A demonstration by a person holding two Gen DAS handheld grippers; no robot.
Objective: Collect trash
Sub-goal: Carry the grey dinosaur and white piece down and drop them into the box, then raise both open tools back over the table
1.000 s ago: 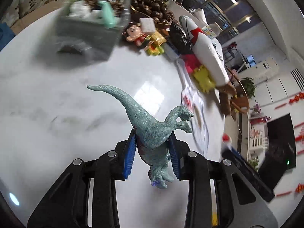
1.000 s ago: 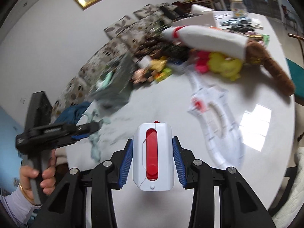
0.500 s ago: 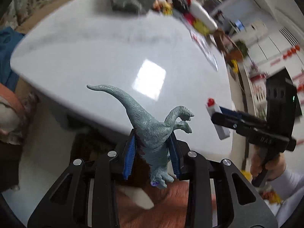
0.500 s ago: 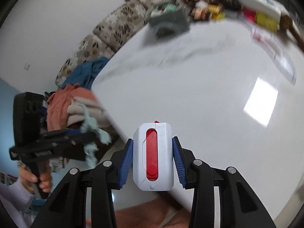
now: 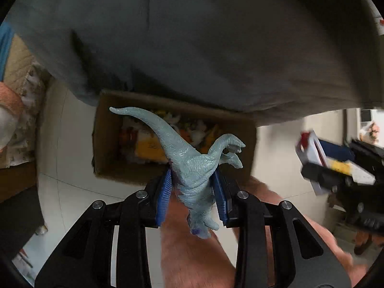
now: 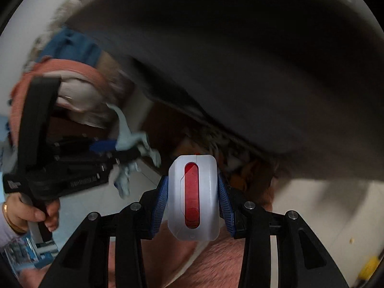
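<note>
My left gripper [image 5: 192, 192] clamps the grey-blue toy dinosaur [image 5: 192, 165] by its body, tail pointing away from the fingers. Beyond its tips I see the open cardboard box [image 5: 108, 144] on the floor. My right gripper [image 6: 193, 196] squeezes the white-and-red plastic case [image 6: 193, 196] between both pads.

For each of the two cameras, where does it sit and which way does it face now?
Left wrist: sits on the left gripper, facing steeply down past the table's underside at a cardboard box on the floor; its fingers clamp a toy dinosaur.
Right wrist: sits on the right gripper, facing down under the table; its fingers clamp a white and red case; a hand shows at the left.
Shared: each view shows the other gripper with its load, the box and the table's underside.
</note>
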